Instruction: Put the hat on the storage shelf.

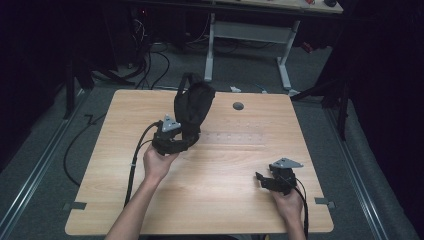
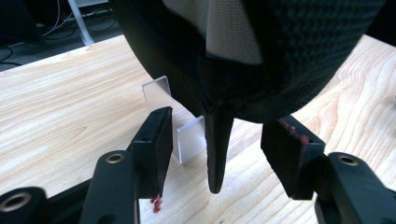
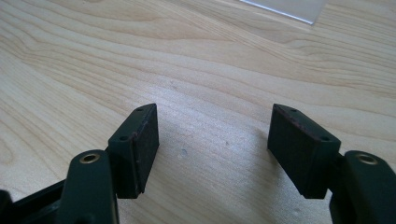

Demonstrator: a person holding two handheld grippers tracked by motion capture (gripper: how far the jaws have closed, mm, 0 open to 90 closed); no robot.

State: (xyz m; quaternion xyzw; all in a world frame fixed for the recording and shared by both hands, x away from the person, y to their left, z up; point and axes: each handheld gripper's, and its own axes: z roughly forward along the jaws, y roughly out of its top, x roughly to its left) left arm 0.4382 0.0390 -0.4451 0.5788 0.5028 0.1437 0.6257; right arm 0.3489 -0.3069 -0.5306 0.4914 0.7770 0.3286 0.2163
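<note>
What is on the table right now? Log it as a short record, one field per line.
surface: wooden table
main item: black bag, standing near the table's far middle
left gripper: jaws open, a black strap end of the bag hangs between them, pads not pressing on it
right gripper: jaws open, nothing between them, low over bare wood at the near right
other: clear plastic pieces under the bag
</note>
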